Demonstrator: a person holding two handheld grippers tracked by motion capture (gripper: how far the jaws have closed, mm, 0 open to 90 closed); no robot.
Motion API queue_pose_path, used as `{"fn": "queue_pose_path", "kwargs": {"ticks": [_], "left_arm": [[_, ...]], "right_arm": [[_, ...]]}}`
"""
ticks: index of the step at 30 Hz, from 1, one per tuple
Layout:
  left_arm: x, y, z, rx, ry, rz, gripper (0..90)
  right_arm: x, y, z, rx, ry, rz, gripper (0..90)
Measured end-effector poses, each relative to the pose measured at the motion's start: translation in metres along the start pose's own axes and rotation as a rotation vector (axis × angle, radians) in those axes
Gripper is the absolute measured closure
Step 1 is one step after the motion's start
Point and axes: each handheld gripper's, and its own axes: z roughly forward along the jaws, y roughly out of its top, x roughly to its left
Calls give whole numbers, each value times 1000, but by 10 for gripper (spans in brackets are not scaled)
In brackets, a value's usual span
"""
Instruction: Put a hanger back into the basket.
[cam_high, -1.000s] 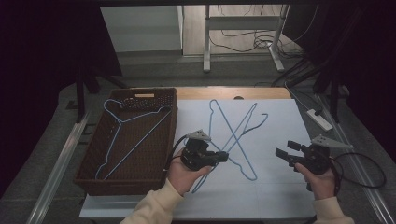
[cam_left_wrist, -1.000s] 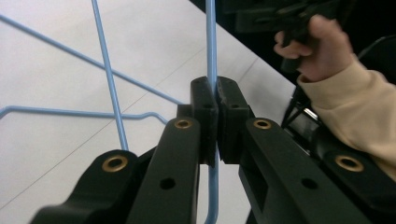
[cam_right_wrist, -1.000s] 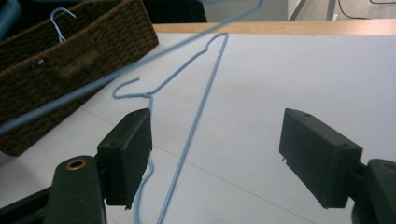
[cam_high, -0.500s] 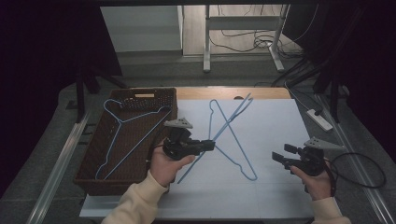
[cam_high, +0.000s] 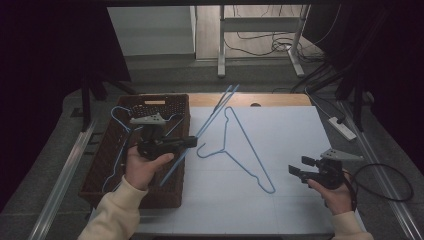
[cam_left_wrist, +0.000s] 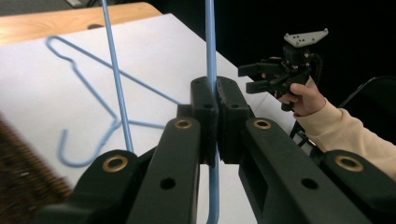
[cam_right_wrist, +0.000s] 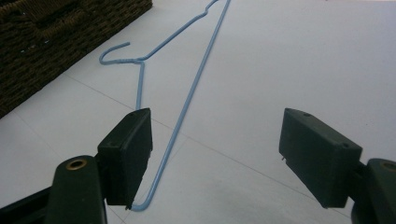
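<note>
My left gripper is shut on a blue wire hanger. It holds the hanger tilted in the air, over the right rim of a brown wicker basket. A second blue hanger lies flat on the white sheet. A third blue hanger rests inside the basket. Near the sheet's front right, my right gripper stands open, with its jaws just short of the lying hanger's lower corner.
The wicker basket takes up the left of the table, beside the sheet. A strip of bare wooden tabletop shows beyond the sheet. A power strip lies off the right edge. A cable loops from my right gripper.
My left gripper has carried its hanger leftward, off the lying hanger and over the basket's rim. My right gripper has barely moved.
</note>
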Motion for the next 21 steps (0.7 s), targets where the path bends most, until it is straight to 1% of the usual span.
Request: {"fn": "queue_pose_path", "kwargs": {"ticks": [1, 3, 4, 5, 6, 7, 8, 12, 13, 14, 16, 17, 18, 19, 20, 21], "left_arm": [[0, 0, 0, 0, 0, 0, 869], [7, -1, -13, -17, 10, -8, 869], [10, -2, -17, -21, 14, -12, 869], [16, -3, -26, -35, 18, -21, 869], [19, -4, -30, -42, 18, -24, 869], [19, -4, -30, -42, 18, -24, 869], [25, -5, -39, -52, 22, -33, 869], [41, -10, -58, -67, 34, -49, 869], [41, -10, -58, -67, 34, -49, 869], [49, -13, -65, -65, 37, -49, 869], [59, -16, -70, -55, 32, -62, 869], [59, -16, -70, -55, 32, -62, 869], [63, -18, -71, -52, 38, -65, 869], [70, -22, -74, -50, 39, -73, 869], [70, -22, -74, -50, 39, -73, 869], [77, -26, -78, -50, 47, -78, 869]], "right_arm": [[0, 0, 0, 0, 0, 0, 265], [0, 0, 0, 2, -1, 0, 265], [0, -1, 0, 1, -3, 1, 265], [-1, -1, 0, 2, -4, 2, 266], [-1, -1, 1, 1, -4, 4, 266], [-1, -1, 1, 3, -4, 4, 266], [-1, -1, 1, 4, -4, 2, 266], [0, -2, 1, 7, -6, -1, 266], [-1, -2, 1, 7, -6, -1, 266], [-1, -2, 2, 6, -6, 1, 266], [-1, -1, 2, 8, -8, 3, 266], [-1, -1, 3, 10, -8, 3, 265], [0, -1, 3, 13, -9, 2, 263], [0, -1, 4, 16, -9, 1, 262], [0, -1, 4, 16, -9, 1, 262], [0, -2, 4, 18, -10, 1, 260]]}}
